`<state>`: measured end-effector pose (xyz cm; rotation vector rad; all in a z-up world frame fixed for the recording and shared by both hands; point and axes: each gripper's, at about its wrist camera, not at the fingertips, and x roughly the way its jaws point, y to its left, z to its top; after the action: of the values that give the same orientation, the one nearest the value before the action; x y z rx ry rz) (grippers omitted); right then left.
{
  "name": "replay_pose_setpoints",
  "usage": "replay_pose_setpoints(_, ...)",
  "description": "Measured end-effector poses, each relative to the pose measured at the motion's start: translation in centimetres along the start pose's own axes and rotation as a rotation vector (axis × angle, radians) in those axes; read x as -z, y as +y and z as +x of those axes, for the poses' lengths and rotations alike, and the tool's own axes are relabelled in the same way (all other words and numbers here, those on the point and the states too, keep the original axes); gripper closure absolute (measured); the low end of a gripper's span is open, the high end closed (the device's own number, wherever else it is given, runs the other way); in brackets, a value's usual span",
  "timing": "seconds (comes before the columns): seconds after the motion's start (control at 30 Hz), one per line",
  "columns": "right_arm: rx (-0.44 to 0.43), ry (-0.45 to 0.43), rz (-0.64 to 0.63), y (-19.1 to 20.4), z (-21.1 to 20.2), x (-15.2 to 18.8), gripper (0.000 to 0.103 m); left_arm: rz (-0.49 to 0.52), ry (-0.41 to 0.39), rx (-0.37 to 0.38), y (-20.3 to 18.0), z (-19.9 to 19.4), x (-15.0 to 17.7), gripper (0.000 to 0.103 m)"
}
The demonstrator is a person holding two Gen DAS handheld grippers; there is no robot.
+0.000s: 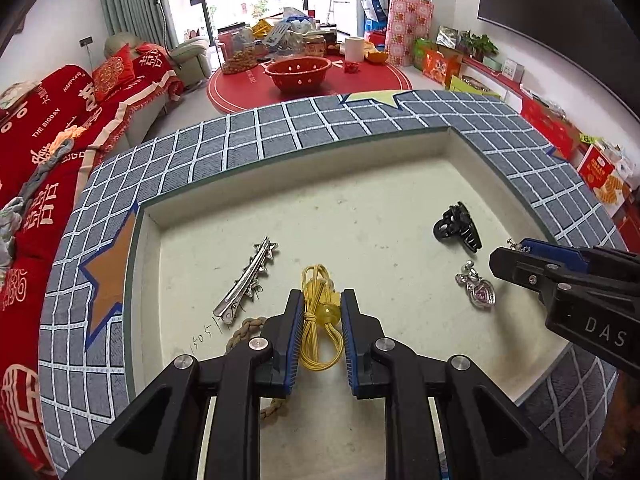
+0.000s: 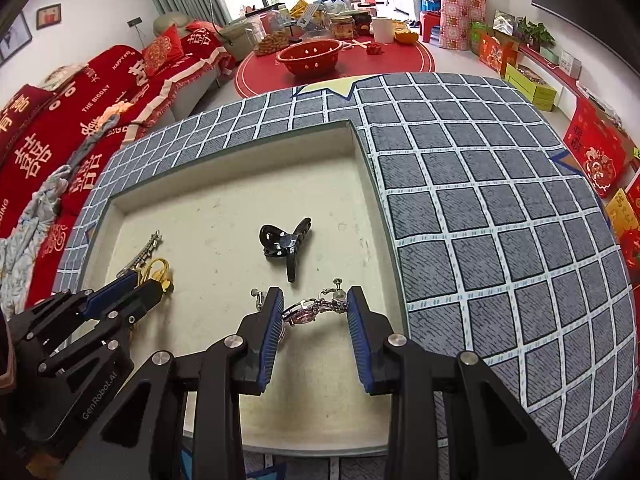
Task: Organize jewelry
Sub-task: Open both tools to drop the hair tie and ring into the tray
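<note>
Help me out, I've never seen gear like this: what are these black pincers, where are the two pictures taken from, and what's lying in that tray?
Each picture comes from a camera mounted on a hand-held claw, looking along its two fingers. One view belongs to the left claw, the other to the right claw. Both are open. The pale tray holds hair and jewelry pieces: a yellow hair tie lies between the left fingers, pink earrings between the right ones, not yet gripped. Also there: a silver hair clip, a black claw clip and a braided cord.
</note>
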<state>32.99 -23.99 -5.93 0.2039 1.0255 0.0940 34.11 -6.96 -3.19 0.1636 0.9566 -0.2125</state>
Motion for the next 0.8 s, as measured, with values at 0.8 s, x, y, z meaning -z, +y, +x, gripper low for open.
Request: replay_pose_setpoints(0.8, -0.154, -0.041, 0.124, -1.0, -1.6, -0.3, 0.039, -0.019, -0.04, -0.023, 0.7, -2.1, 0.2, 0.07)
